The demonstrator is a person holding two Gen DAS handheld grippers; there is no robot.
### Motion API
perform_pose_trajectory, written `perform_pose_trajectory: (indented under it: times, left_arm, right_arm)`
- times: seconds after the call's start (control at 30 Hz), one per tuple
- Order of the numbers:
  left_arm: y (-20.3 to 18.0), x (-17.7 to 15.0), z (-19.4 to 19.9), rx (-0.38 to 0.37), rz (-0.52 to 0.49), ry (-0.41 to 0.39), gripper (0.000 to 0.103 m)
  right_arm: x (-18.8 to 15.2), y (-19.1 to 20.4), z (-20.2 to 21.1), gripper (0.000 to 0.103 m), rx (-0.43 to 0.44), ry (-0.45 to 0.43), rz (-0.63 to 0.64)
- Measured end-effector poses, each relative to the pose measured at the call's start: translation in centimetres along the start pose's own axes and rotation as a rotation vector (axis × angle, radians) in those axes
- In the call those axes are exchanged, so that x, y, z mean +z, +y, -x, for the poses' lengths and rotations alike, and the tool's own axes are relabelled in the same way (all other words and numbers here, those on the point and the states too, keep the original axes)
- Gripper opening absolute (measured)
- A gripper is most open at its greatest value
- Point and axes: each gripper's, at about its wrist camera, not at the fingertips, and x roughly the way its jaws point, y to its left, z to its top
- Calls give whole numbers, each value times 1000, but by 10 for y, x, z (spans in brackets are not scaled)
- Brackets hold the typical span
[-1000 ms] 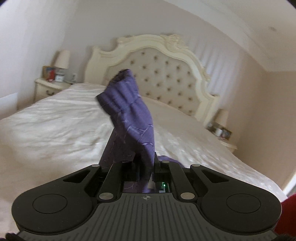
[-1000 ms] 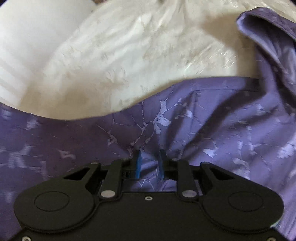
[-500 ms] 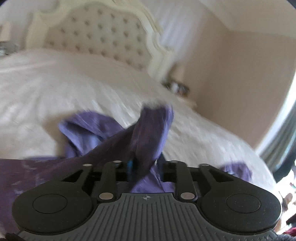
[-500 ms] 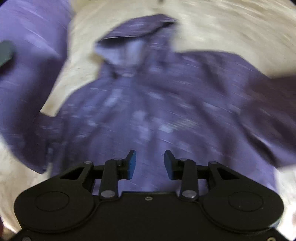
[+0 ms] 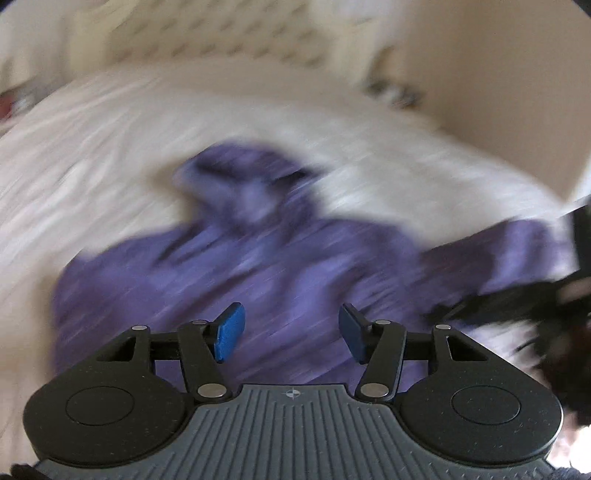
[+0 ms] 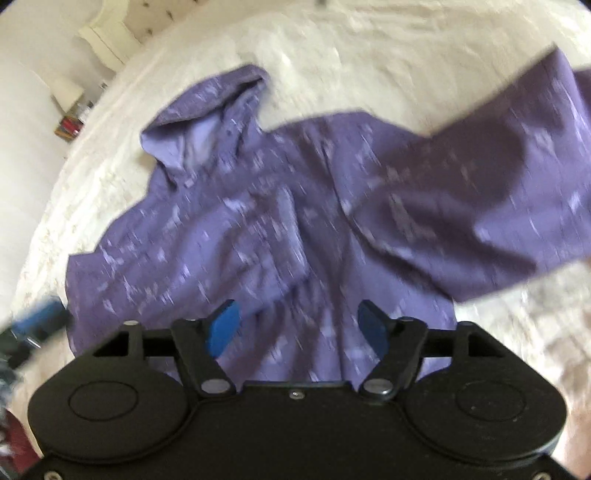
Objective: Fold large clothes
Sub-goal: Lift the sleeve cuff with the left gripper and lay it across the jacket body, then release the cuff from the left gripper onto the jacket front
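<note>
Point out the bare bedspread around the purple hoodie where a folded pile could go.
Free: the white bedspread beyond the hood, toward the headboard, and the strip left of the hoodie. Crowded: the right side, where the sleeve spreads out.

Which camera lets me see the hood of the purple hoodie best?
The right wrist view. There the hood is fairly sharp, lying open on the white bed with its paler lining showing. In the left wrist view the hood is only a smeared purple shape, too blurred for detail.
</note>
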Motion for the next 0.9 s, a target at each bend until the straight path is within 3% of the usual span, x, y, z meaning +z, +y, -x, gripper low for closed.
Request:
perform_pose_trajectory:
  times: [0.1, 0.23, 0.4, 0.53, 0.57, 0.63, 0.7, 0.8, 0.9]
  left_arm:
    - [43, -12, -16, 118, 95, 86, 55]
    - [83, -20, -37, 195, 181, 158, 55]
    - [99, -31, -60, 182, 181, 225, 58]
    - [102, -32, -64, 161, 178, 222, 65]
    - [102, -33, -63, 157, 174, 218, 65]
    - [102, -34, -60, 155, 162, 211, 67]
    - [100, -31, -56, 150, 149, 207, 66]
    - [98, -24, -37, 143, 128, 169, 66]
    - [96, -16, -17, 145, 90, 98, 67]
  right_arm:
    - [13, 11, -16, 75, -2, -13, 32]
    - [27, 25, -41, 75, -16, 7, 76]
    - [37, 30, -74, 75, -50, 64, 114]
    - [39, 35, -92, 76, -56, 104, 156]
    - [38, 37, -94, 74, -53, 108, 168]
    - [37, 44, -96, 46, -64, 102, 201]
    - [38, 50, -90, 35, -103, 89, 237]
    - [39, 49, -56, 30, -33, 6, 232]
    - [39, 39, -22, 28, -88, -60, 246]
